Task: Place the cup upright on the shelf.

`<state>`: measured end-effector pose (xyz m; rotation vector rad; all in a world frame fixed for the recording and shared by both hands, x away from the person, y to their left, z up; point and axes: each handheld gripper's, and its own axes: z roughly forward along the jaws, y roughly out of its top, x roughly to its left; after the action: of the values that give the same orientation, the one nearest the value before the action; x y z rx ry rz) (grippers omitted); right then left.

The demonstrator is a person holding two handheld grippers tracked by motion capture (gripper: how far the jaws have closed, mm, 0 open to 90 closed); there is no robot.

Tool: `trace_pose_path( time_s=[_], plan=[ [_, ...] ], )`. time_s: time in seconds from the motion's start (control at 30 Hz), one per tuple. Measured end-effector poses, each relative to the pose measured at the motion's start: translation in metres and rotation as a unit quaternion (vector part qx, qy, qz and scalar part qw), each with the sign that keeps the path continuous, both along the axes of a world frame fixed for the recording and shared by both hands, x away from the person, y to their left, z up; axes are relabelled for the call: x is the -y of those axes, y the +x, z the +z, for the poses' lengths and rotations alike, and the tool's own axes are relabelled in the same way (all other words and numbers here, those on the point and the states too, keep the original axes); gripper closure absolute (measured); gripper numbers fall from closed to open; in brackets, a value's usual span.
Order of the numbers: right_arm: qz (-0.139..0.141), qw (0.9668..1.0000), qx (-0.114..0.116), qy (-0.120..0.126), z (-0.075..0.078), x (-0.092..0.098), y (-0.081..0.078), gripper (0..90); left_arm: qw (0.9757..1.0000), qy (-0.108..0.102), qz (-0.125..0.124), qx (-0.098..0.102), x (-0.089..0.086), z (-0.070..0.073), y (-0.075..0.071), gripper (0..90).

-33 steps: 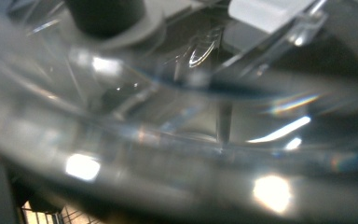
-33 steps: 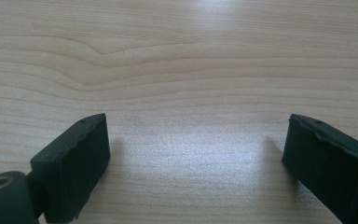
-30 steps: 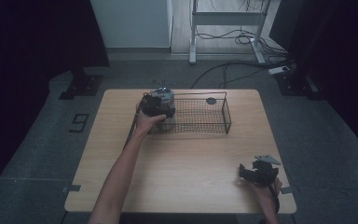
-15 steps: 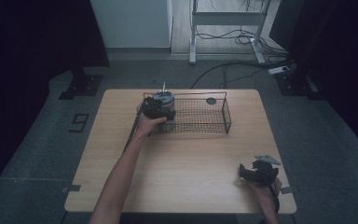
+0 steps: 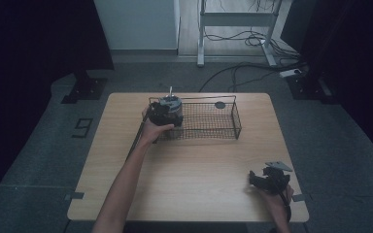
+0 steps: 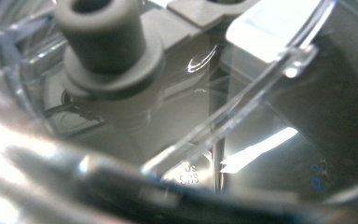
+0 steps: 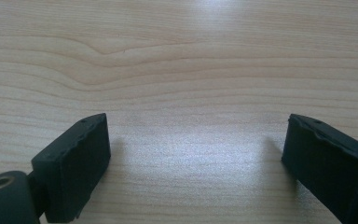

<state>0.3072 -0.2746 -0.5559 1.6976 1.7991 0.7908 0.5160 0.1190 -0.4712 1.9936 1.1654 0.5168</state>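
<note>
At upper centre of the high view, the left gripper [image 5: 167,112] lowers a clear lidded container [image 6: 177,107] into the wire basket's [image 5: 223,127] left end, its jaws' state untellable, while the right gripper [image 5: 268,178] rests at lower right, jaws spread over bare tabletop [image 7: 177,60], seemingly waiting.
</note>
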Motion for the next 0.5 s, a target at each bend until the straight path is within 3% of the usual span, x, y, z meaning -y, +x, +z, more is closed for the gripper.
trace_pose_path(
  time_s=[0.13, 0.5],
  plan=[
    [0.000, 1.0000, 0.000, 0.000, 0.000, 0.000, 0.000, 7.5, 0.9996, -0.022, -0.009, 0.013, -0.004, 0.007, -0.003, 2.2],
    [0.000, 1.0000, 0.000, 0.000, 0.000, 0.000, 0.000, 7.5, 0.9995, -0.018, -0.003, 0.025, -0.016, 0.021, -0.020, 2.1]
  ],
)
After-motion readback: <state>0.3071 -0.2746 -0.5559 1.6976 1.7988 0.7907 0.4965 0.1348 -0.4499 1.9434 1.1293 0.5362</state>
